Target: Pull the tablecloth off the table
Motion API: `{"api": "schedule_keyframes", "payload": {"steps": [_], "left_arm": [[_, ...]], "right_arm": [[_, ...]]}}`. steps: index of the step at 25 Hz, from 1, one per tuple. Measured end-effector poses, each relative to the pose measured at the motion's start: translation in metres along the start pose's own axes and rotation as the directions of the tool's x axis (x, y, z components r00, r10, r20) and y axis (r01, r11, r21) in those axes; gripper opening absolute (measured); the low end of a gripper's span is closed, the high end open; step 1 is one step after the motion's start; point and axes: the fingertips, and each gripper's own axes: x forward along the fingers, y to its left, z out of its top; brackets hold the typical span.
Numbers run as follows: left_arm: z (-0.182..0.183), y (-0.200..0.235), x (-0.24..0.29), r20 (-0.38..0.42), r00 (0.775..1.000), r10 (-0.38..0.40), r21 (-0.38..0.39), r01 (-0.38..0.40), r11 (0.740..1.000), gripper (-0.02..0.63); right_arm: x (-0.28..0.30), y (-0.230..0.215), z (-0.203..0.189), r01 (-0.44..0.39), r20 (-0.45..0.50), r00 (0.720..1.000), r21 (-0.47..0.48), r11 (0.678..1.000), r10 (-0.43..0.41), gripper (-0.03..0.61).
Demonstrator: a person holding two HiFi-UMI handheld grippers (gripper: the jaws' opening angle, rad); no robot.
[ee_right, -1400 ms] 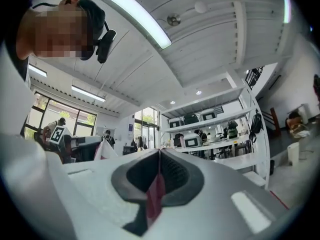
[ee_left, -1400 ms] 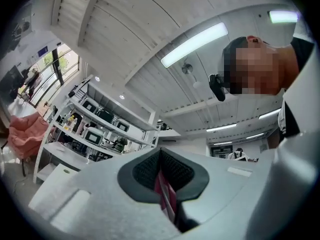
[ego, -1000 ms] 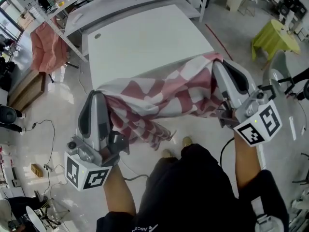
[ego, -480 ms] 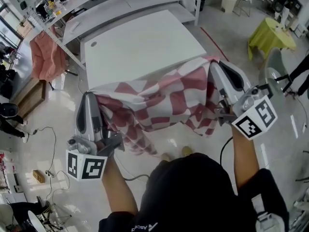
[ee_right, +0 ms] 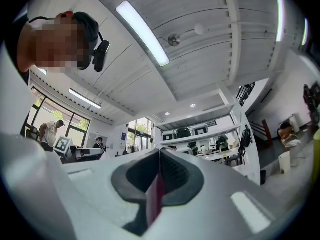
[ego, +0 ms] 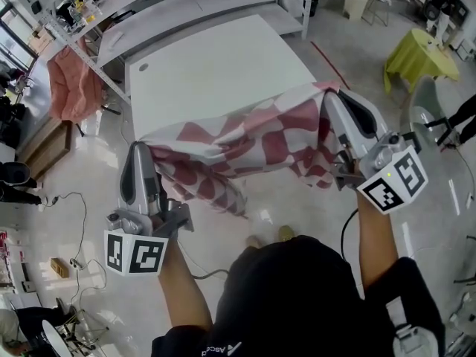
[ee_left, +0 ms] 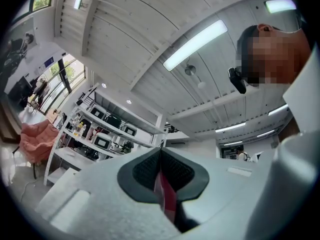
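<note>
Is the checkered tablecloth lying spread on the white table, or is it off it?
Nearly off: the tablecloth hangs bunched between the left gripper and right gripper at the table's near edge, its top uncovered.

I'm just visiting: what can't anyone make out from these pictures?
- Head view: whether the tablecloth touches the near edge of the table; its own folds cover that edge.
- Left gripper view: the shut left tool shows only a red sliver of cloth; its body hides the rest, and the table.
- Right gripper view: the same for the shut right tool.
</note>
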Motion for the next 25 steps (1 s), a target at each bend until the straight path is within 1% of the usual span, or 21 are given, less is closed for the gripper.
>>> {"api": "schedule_keyframes", "payload": {"steps": [11, 25], "left_arm": [[-0.009, -0.002, 0.011, -0.021, 1.000, -0.001, 0.002, 0.002, 1.000, 0.011], [-0.012, -0.003, 0.013, -0.034, 0.999, -0.006, 0.003, 0.006, 1.000, 0.011]], "right_arm": [[-0.003, -0.013, -0.029, 0.022, -0.049, 0.999, 0.020, 1.000, -0.021, 0.006], [-0.002, -0.015, -0.034, 0.021, -0.062, 0.998, 0.019, 1.000, -0.020, 0.006]]}}
